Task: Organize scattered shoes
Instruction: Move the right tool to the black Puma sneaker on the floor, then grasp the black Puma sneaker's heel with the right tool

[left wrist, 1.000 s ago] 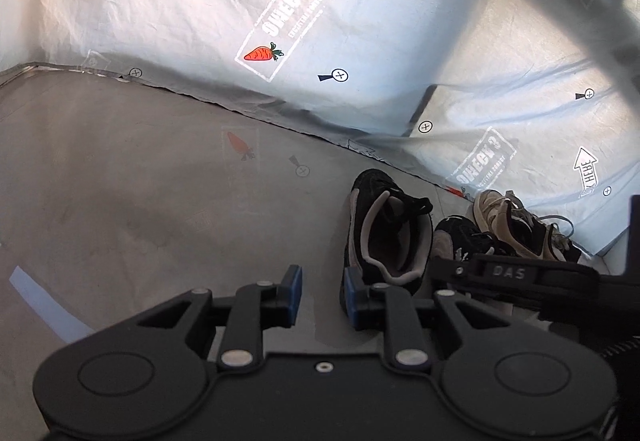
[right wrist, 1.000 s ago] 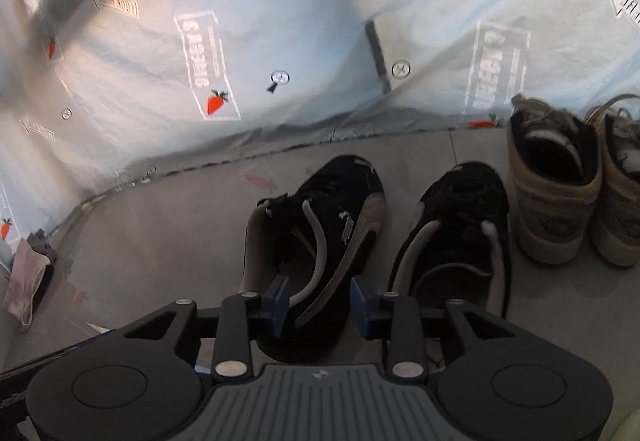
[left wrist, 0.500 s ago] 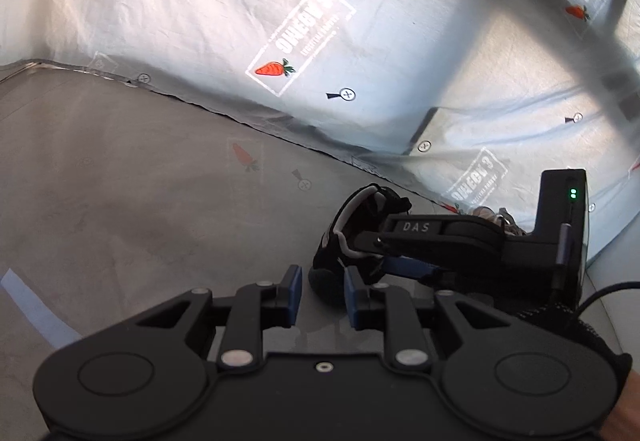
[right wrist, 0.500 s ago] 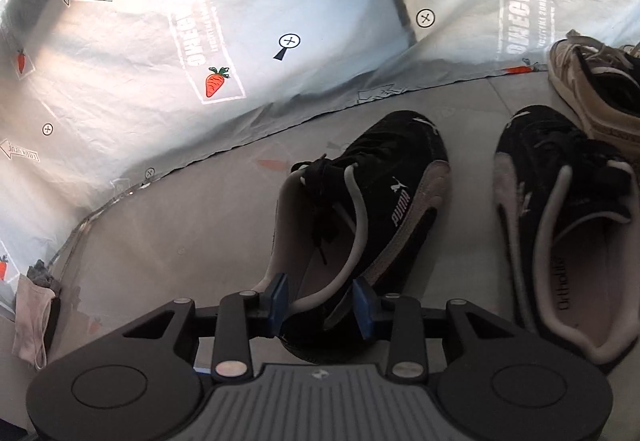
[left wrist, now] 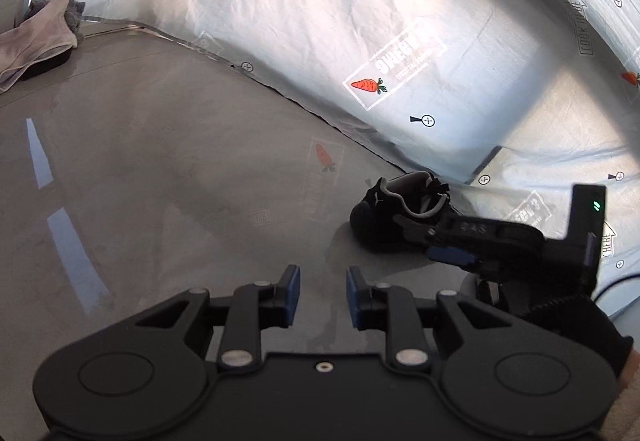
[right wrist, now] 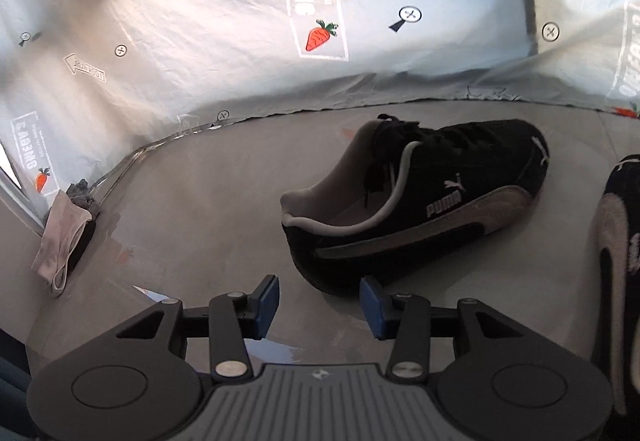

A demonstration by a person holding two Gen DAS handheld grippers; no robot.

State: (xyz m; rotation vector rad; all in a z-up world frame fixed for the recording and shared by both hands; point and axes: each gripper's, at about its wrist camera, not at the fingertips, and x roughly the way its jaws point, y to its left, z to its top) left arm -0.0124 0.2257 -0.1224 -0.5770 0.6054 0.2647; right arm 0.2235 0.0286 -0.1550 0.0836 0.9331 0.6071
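A black Puma sneaker (right wrist: 424,201) with a grey stripe stands on the grey floor, toe toward the far right, heel just beyond my right gripper (right wrist: 318,299). That gripper is open and empty. The sneaker's mate (right wrist: 618,261) shows at the right edge. In the left wrist view the black sneaker (left wrist: 394,213) lies ahead to the right, partly hidden by the right gripper's body (left wrist: 500,237). My left gripper (left wrist: 322,293) is open and empty over bare floor.
A white printed sheet (right wrist: 320,21) walls the back and sides of the grey floor (left wrist: 160,181). A crumpled pale cloth over a dark object (right wrist: 66,237) lies at the far left by the sheet; it also shows in the left wrist view (left wrist: 36,41).
My right gripper has let go of the black sneaker's heel collar, opened and drawn back. The sneaker now stands turned with its toe to the right. My left gripper has swung left and opened slightly.
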